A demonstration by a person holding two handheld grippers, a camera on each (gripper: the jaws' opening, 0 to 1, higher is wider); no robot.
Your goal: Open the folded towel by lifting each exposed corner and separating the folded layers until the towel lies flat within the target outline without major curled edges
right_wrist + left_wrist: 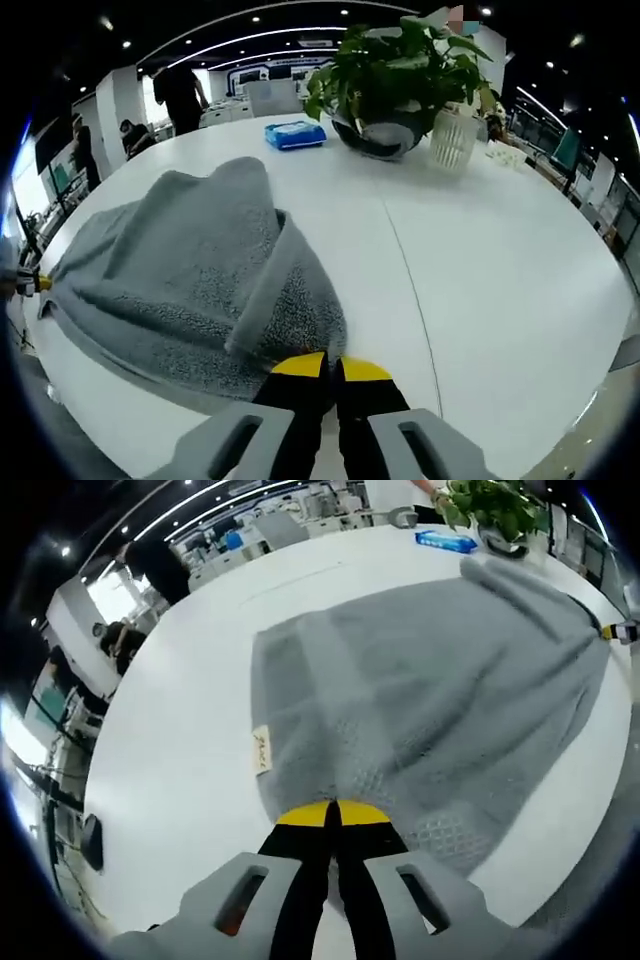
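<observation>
The grey towel point(430, 690) is being pinched by both closed tongs, left tongs point(333, 815) and right tongs point(333, 368), and is judged to be mid-spread, needing pulling apart flat on the counter point(480, 260).

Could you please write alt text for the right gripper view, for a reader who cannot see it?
The right gripper, its yellow-tipped black jaws shut, pinches the near edge of a grey terry-cloth towel that rises in a bunched fold above a round white table. Beyond the towel sit a blue packet, a leafy green potted plant and a white ribbed cup.
</observation>
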